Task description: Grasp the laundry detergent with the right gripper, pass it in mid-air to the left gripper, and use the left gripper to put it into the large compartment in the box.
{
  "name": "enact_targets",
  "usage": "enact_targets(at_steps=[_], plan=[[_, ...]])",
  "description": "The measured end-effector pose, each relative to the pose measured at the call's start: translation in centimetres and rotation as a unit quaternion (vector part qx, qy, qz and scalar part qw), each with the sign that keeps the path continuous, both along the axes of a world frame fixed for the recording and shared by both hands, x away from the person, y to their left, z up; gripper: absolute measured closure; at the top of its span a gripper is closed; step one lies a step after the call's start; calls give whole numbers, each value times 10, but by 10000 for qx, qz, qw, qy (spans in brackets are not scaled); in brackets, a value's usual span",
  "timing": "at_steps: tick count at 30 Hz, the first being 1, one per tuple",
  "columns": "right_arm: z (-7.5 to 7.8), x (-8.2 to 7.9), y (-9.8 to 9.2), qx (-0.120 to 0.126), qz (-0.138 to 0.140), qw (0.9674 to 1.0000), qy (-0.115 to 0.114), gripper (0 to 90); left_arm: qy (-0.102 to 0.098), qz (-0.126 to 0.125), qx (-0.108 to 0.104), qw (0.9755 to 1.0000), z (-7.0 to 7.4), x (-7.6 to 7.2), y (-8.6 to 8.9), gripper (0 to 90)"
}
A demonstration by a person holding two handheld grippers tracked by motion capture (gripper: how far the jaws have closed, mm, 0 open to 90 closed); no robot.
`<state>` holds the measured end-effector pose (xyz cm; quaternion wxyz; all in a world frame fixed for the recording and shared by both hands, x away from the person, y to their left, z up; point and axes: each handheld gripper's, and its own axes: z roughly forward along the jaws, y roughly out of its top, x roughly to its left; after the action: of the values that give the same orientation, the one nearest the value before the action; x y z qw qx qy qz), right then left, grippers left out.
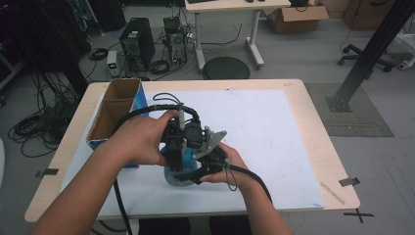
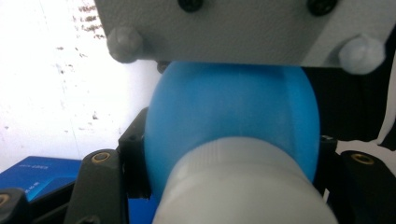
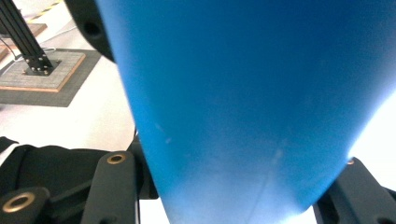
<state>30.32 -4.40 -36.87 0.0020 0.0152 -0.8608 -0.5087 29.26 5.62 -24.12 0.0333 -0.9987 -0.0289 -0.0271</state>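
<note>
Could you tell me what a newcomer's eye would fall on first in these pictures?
Most striking is the blue bottle with a white cap, clamped at the near middle of the white mat between both hands. The left gripper and right gripper are each shut on it. An open cardboard box sits at the table's left.

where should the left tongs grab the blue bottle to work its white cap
On the blue shoulder just below the white cap, from the side. The blue bottle narrows there, and both tongs already pinch the body, leaving the cap free.
</note>
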Motion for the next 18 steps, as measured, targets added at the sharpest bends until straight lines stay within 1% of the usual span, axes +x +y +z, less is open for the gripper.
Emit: enact_targets(at_steps=[4, 5, 7, 11, 13, 14, 15, 16, 17, 18], plan=[[0, 0, 0, 21, 27, 10000, 23, 453, 10, -12, -2, 10000, 1, 0, 1, 384], [1, -1, 0, 47, 37, 9999, 85, 450, 18, -8, 16, 10000, 2, 0, 0, 384], [1, -1, 0, 45, 36, 9999, 88, 447, 8, -7, 21, 10000, 2, 0, 0, 384], [1, 0, -1, 74, 1, 10000, -3, 433, -19, -5, 22, 10000, 4, -1, 0, 384], [2, 1, -2, 138, -54, 9998, 108, 417, -52, 7, 13, 10000, 6, -1, -1, 384], [2, 1, -3, 88, -46, 9998, 187, 392, -71, 22, 10, 10000, 7, -1, -1, 383], [2, 1, -3, 88, -46, 9998, 187, 392, -71, 22, 10, 10000, 7, -1, -1, 383], [1, 3, -4, 70, -53, 9998, 159, 322, -79, 27, 13, 10000, 7, -1, -1, 383], [0, 3, -4, 55, -69, 9998, 195, 292, -86, 38, 21, 10000, 8, 0, -1, 383], [0, 3, -5, 80, -121, 9997, 178, 262, -93, 45, 43, 9999, 9, 1, -1, 383]])
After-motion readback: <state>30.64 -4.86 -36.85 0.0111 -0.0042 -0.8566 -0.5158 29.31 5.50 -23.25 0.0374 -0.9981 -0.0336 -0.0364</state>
